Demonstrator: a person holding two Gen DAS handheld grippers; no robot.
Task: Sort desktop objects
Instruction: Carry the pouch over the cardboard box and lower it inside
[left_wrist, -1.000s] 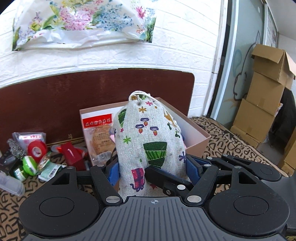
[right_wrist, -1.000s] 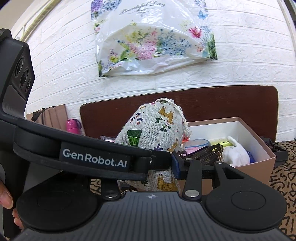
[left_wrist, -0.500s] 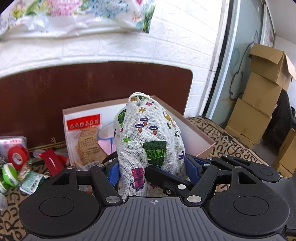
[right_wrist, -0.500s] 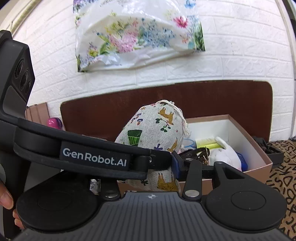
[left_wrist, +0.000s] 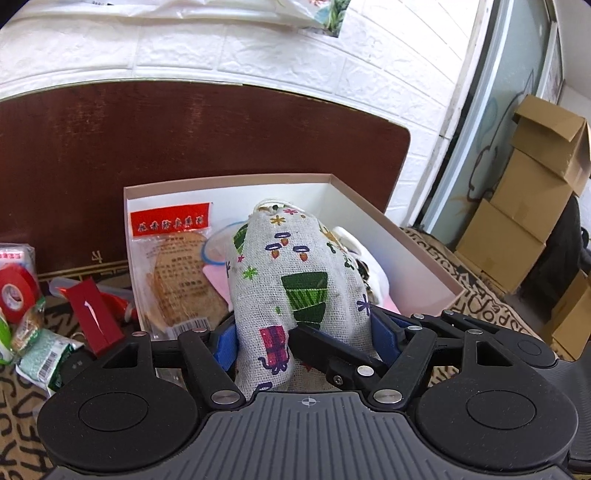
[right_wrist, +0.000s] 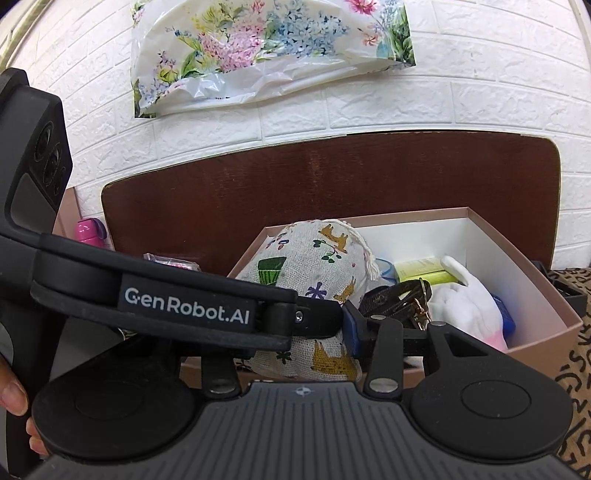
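A printed cloth drawstring pouch (left_wrist: 295, 280) is held upright by both grippers, over the near part of an open pink box (left_wrist: 413, 254). My left gripper (left_wrist: 304, 338) is shut on the pouch's lower part. My right gripper (right_wrist: 295, 339) grips the same pouch (right_wrist: 314, 258) from the side, its blue pad (right_wrist: 351, 328) pressed on the cloth. The left gripper's body crosses the right wrist view and hides the right gripper's left finger. The box (right_wrist: 517, 266) holds a snack packet (left_wrist: 173, 266), a white soft toy (right_wrist: 465, 302), a brown strap (right_wrist: 399, 295) and a yellow-green box (right_wrist: 421, 269).
Left of the box lie a red tape roll (left_wrist: 16, 291), a red card (left_wrist: 94, 317), green packets (left_wrist: 40, 350) and other small items on a patterned cloth (left_wrist: 498, 306). A brown board (left_wrist: 184, 147) stands behind. Cardboard boxes (left_wrist: 528, 206) stack at right. A pink bottle (right_wrist: 86, 230) stands far left.
Both grippers have carried the pouch forward and tilted down over the box; the box interior now shows more fully and the loose items have slid leftward in view.
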